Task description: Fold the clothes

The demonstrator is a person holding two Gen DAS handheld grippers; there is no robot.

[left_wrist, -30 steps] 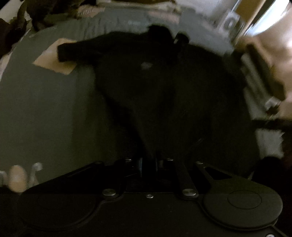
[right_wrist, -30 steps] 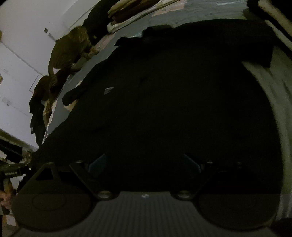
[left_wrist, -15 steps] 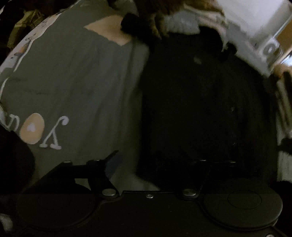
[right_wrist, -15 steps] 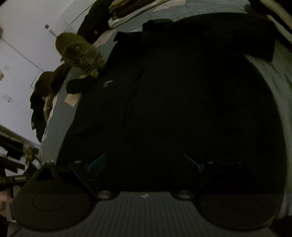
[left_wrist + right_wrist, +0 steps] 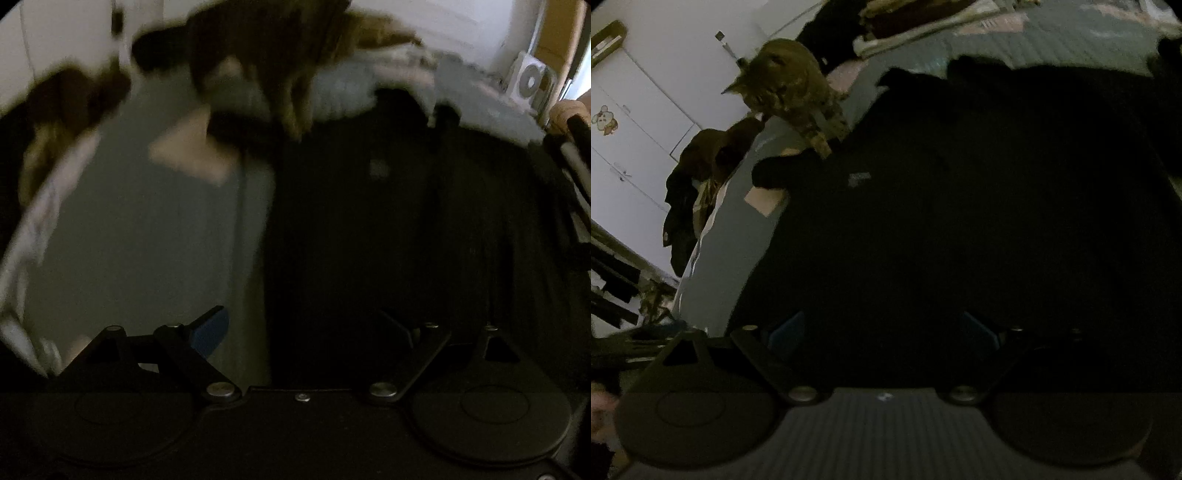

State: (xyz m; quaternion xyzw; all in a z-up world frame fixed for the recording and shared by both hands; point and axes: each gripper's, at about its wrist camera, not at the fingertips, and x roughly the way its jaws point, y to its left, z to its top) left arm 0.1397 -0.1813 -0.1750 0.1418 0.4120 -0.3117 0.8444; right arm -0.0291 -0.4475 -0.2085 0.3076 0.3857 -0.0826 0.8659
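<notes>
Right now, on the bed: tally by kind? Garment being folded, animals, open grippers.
Black garment spread flat: 1, the black top, one sleeve reaching toward the bed's edge.
Cats: 1, the tabby cat, standing at that sleeve end.
Open grippers: 2, left gripper and right gripper, nothing clamped in either; the left jaws have just been opening.
Total: 4.

garment spread on bed, cat at its sleeve
</notes>
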